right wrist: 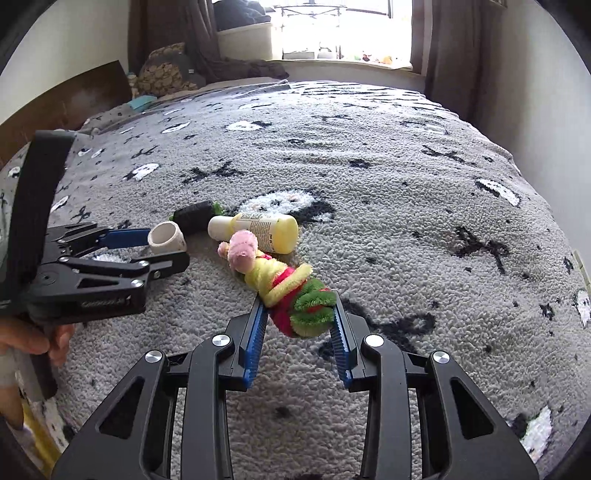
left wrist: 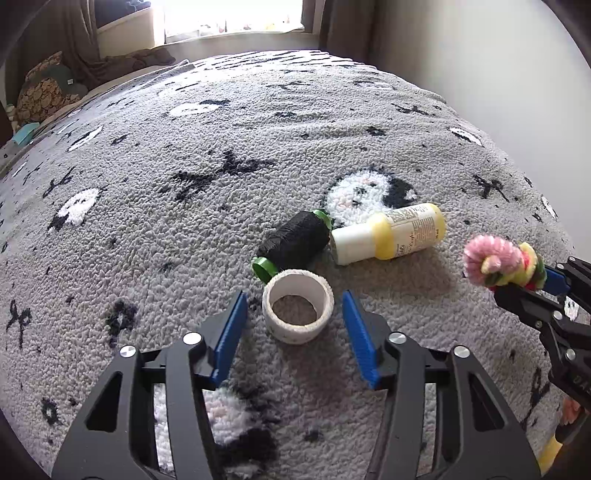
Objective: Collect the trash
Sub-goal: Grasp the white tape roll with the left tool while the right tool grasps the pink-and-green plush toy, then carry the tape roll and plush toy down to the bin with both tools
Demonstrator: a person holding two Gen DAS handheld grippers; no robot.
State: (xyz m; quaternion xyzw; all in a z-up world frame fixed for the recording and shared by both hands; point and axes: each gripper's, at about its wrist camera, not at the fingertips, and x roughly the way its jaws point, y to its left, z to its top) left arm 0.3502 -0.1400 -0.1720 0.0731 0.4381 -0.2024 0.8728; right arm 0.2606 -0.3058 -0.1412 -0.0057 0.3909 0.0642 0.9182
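Left gripper spread | tape ring between pads, untouched | right gripper pinching pipe-cleaner toy

A bed under a fluffy grey blanket with black-and-white motifs fills both frames. At the top, a bright window glows between brown curtains. A plain white wall stands upper right.

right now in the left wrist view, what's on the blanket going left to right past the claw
white tape roll → black thread spool → yellow bottle → fuzzy pipe-cleaner toy, gripped by the right claw at the right edge.
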